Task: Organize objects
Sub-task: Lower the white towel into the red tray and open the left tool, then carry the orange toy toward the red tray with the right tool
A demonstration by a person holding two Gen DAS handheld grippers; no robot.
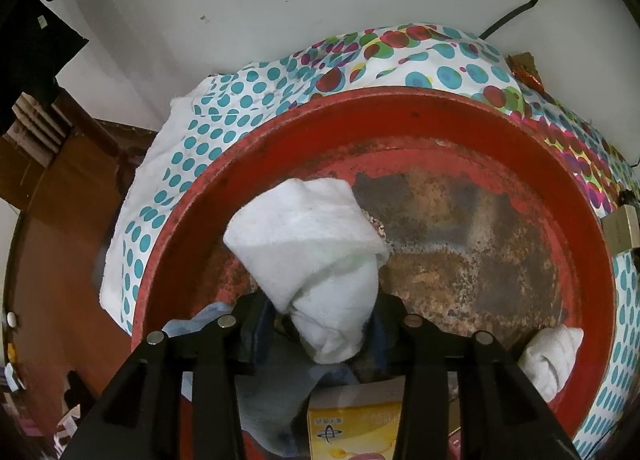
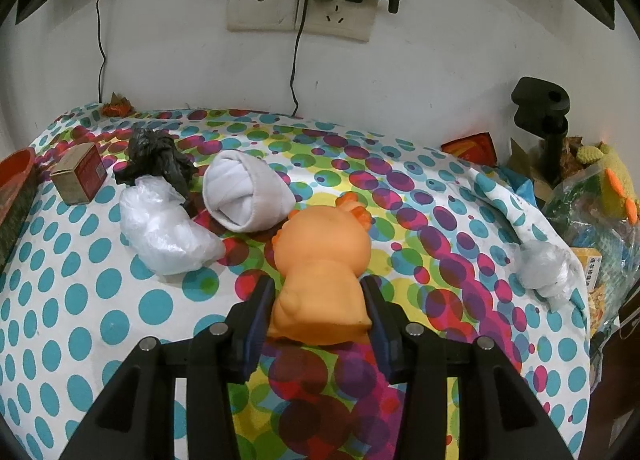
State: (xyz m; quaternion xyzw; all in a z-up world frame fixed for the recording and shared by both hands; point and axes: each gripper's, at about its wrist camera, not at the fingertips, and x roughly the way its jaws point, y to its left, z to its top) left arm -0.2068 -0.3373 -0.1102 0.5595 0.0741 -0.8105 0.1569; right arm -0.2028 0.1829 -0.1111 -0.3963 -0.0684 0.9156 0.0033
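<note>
Two wrist views, one cluttered table pushed against a white wall (image 2: 420,60). Polka-dot cloth (image 2: 80,300) is covering the tabletop, bunching up at the right edge. Wall socket panel (image 2: 300,4) is sitting above it with a black adapter plugged in and cables hanging down. Brown wooden furniture (image 1: 60,240) is showing past the cloth's left edge in the left view.

Left gripper (image 1: 320,324) is pointing steeply down into a red basin (image 1: 400,108) with a worn, rusty-looking bottom. A rolled white sock (image 1: 316,260) is sitting between its fingers, narrow end toward the camera, wider folded end leaning up and away to the left; whether the pads are pressing it I cannot tell. Yellow box (image 1: 356,424) and bluish fabric (image 1: 272,392) are lying in the basin under the gripper, with a second white roll (image 1: 552,360) at the right wall.

Right gripper (image 2: 318,314) is clamping an orange rubber toy (image 2: 320,260) by its base, with its long axis running away from the camera and its head pointing toward the wall. Beyond it on the cloth: another white sock roll (image 2: 248,192), a clear plastic bag (image 2: 168,232), black crumpled plastic (image 2: 156,156) and a small carton (image 2: 78,172).
</note>
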